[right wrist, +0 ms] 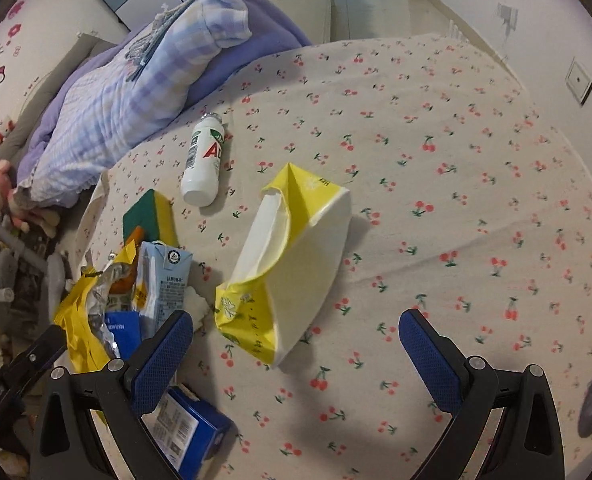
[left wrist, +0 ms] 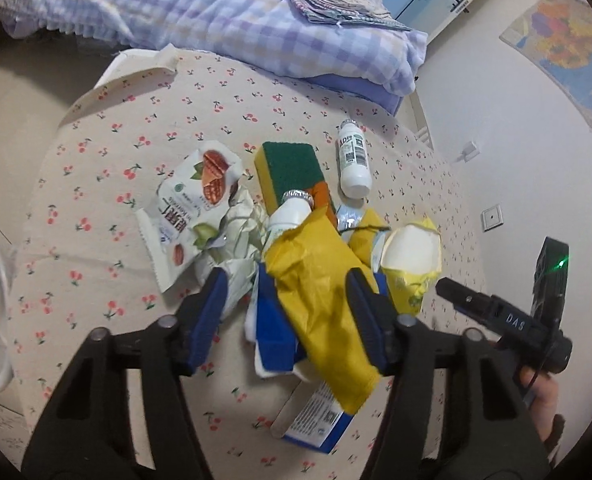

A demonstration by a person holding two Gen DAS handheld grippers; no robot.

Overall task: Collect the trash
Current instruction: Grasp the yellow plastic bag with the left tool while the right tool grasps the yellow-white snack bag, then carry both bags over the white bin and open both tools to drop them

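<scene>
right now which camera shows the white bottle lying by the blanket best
The right wrist view: the white bottle lies unobstructed on the cherry-print sheet, red label letters readable. The left wrist view shows it smaller, beyond the sponge, barcode side up.

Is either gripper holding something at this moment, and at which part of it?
Right gripper: open, holding nothing. Left gripper: its jaws straddle the yellow bag at mid-length; whether the pads press on it cannot be told.
</scene>
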